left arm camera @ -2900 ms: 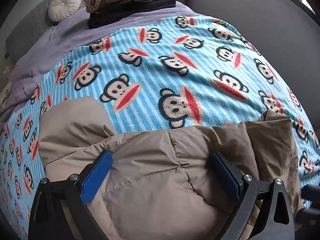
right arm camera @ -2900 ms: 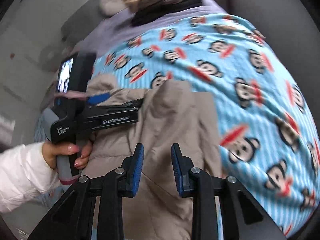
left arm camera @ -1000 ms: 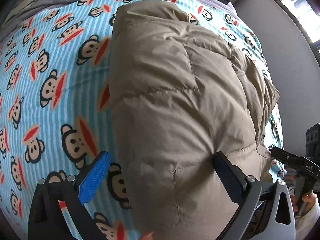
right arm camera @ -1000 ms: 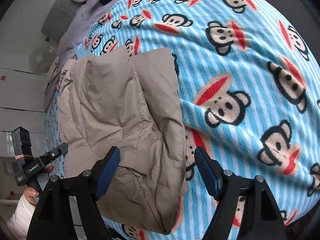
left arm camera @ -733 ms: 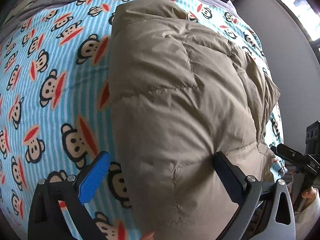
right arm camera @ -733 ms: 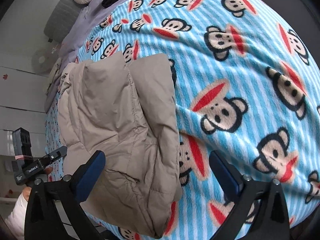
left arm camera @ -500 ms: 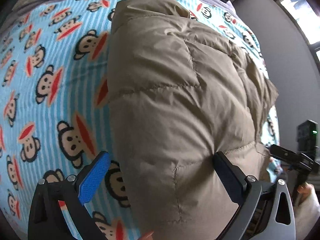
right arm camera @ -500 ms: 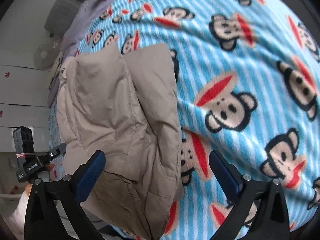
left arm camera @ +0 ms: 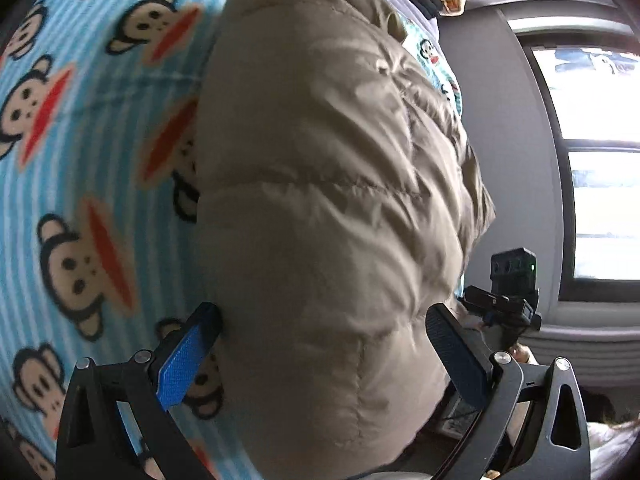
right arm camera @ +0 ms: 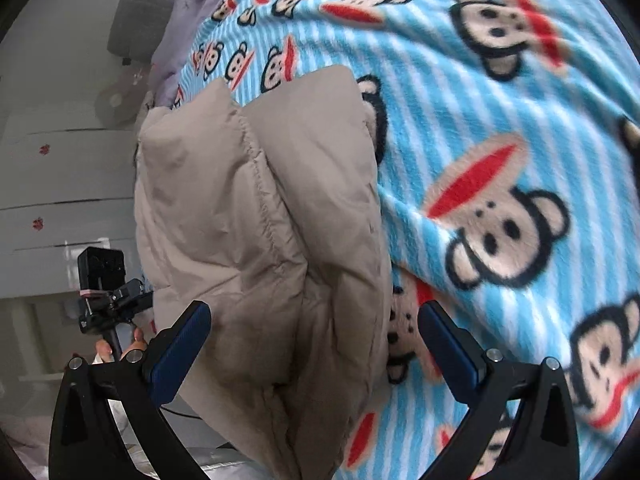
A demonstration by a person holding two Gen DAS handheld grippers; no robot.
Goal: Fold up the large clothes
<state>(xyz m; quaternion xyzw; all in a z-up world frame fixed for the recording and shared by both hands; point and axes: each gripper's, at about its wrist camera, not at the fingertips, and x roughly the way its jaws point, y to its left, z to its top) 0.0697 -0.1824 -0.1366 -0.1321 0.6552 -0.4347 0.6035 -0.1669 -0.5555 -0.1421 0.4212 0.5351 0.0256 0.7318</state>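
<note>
the jacket (left arm camera: 320,208) lies folded on the blanket (left arm camera: 80,128) near its edge — both the left gripper (left arm camera: 320,356) and the right gripper (right arm camera: 316,348) straddle it with jaws spread wide, gripping nothing, likely lining up the next fold.

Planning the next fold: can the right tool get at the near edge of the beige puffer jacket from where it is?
Probably yes. The right tool is open, its fingers either side of the beige puffer jacket, which lies folded on the monkey-print blanket. Nothing lies between them.
</note>
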